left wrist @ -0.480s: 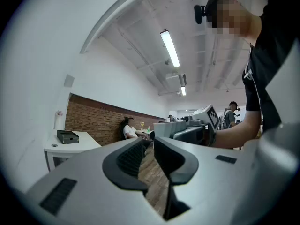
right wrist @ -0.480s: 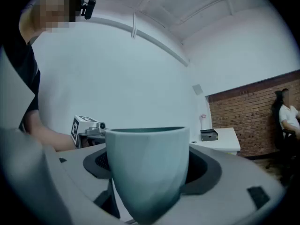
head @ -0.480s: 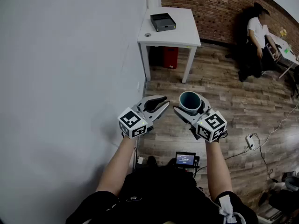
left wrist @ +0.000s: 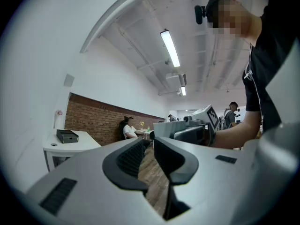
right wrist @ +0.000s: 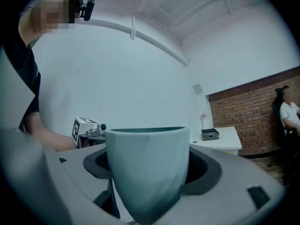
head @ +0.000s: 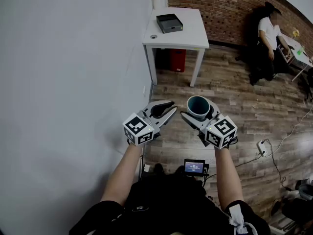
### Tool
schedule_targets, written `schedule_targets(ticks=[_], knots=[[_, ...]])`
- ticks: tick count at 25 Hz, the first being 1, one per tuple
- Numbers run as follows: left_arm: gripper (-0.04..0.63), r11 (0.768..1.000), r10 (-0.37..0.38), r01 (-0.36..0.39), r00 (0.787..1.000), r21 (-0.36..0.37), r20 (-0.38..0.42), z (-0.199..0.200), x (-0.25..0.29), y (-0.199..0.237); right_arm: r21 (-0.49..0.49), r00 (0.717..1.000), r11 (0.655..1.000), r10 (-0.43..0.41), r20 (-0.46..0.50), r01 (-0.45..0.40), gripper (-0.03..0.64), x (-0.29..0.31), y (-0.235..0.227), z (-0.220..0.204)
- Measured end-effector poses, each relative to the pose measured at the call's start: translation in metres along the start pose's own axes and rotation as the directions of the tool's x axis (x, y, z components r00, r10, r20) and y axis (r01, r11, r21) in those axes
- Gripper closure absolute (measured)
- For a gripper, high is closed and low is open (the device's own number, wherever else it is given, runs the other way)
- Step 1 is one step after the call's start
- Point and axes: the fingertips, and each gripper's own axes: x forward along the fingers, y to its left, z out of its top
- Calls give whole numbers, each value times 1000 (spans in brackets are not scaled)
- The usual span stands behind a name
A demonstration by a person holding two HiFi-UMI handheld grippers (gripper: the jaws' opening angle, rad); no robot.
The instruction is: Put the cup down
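we find the cup (head: 198, 106) aloft, right gripper (head: 199, 112) jaws clamped on it; left gripper (head: 164, 109) jaws together, empty. next, we judge: carry to the far worktop (head: 188, 31), lower.

Matt cup (head: 198, 107), wood-plank floor (head: 234, 98)

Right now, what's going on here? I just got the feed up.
A person holds a gripper in each hand, standing over a wooden floor. The right gripper has a teal cup clamped upright between its jaws, up in the air and not yet set down. Beside it, the left gripper is empty, its jaws nearly together. A white table stands ahead by the wall, with a black box on it.
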Motion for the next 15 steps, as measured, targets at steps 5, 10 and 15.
schedule_targets(ticks=[5,10,15], knots=[[534,1000,2,-2,1000,1,0,1,6,-1,1,1000,1000,6,5,-6,220,-3,-4,1],[532,1000,-10,10,1000,20,-16,-2,20,-14,6,1000,1000,11,15,-11,219,-17,-15,-2],[532,1000,14,-14,1000,17,-9,1,41,-23,5,1000,1000,27,12,-27,219,-34,-27,-1]])
